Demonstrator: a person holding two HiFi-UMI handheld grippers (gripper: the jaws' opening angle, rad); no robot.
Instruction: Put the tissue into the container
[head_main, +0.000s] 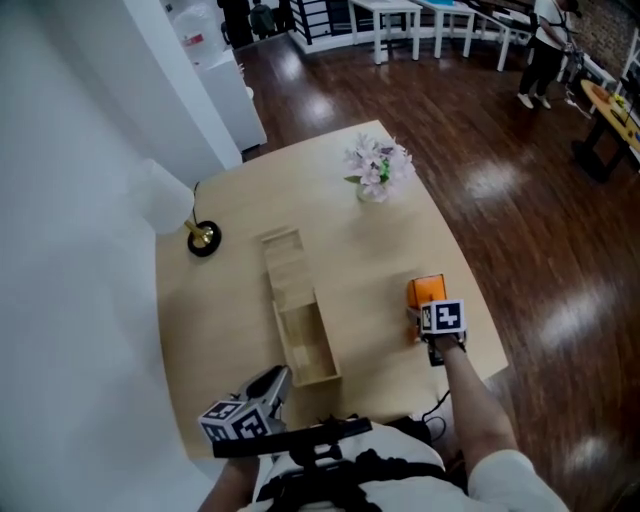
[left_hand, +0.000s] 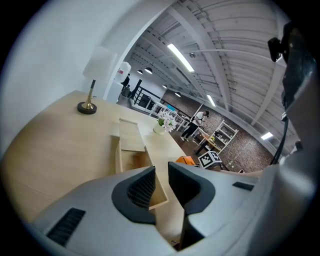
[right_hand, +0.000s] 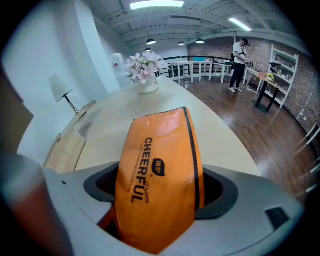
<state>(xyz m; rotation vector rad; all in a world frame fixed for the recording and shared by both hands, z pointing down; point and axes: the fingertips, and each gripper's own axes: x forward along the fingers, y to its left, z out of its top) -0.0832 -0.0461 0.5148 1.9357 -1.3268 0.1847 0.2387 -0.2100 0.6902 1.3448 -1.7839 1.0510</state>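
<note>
The orange tissue pack (head_main: 427, 289) lies on the table's right side, with my right gripper (head_main: 426, 304) around it. In the right gripper view the pack (right_hand: 159, 185) fills the space between the jaws and both pads touch its sides, so my right gripper (right_hand: 160, 197) is shut on it. The container is a long wooden box (head_main: 322, 378) in the middle of the table, its sliding lid (head_main: 283, 262) pushed toward the far end and the near half empty. My left gripper (head_main: 274, 386) hovers at the box's near end, jaws a narrow gap apart with nothing between them (left_hand: 161, 176).
A vase of pink flowers (head_main: 378, 170) stands at the table's far end. A small lamp (head_main: 203, 238) with a white shade sits at the far left by the white wall. The table's right edge (head_main: 480, 300) drops to dark wood floor.
</note>
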